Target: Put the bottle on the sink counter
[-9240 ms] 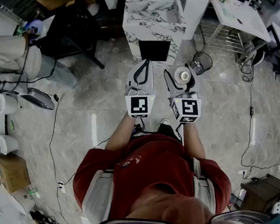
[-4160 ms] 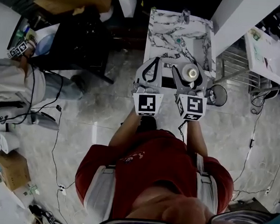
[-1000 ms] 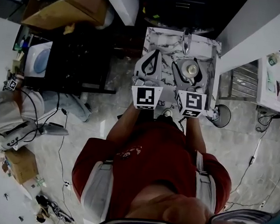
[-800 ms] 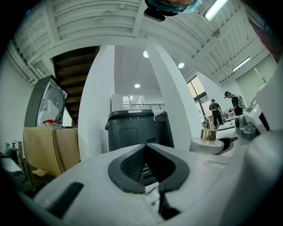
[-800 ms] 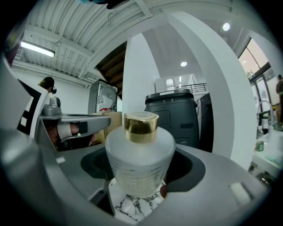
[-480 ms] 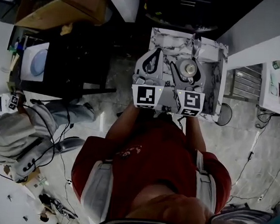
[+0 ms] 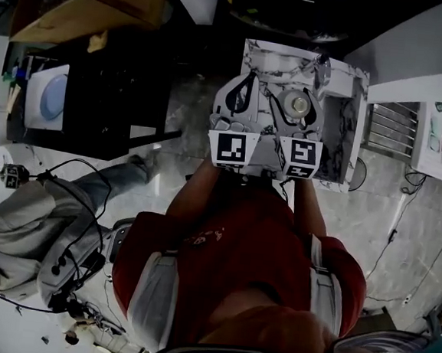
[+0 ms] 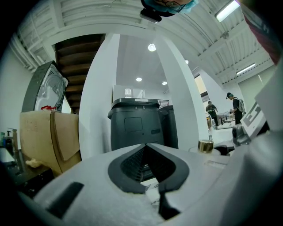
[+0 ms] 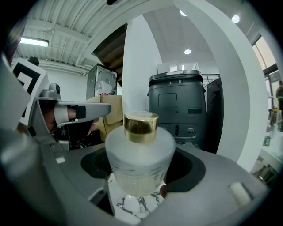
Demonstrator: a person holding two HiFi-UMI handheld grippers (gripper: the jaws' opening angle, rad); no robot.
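a frosted glass bottle with a gold cap stands upright between the jaws of the right gripper. the jaws are spread wide and clasp its round body on both sides. in the head view it hangs over the middle of the white marbled sink counter, back from the near edge. marble shows under its base in the right gripper view, but whether the base touches cannot be told.

just beside it, toward the counter's left edge, the left gripper has its jaws pressed together with nothing between them. a faucet rises at the far edge, beyond the bottle. behind the counter stand a dark grey bin and a white pillar. a cardboard box sits off to the left. a person in grey is low on the floor, well apart. the grippers cover the counter's near left part, and the basin is hard to make out.
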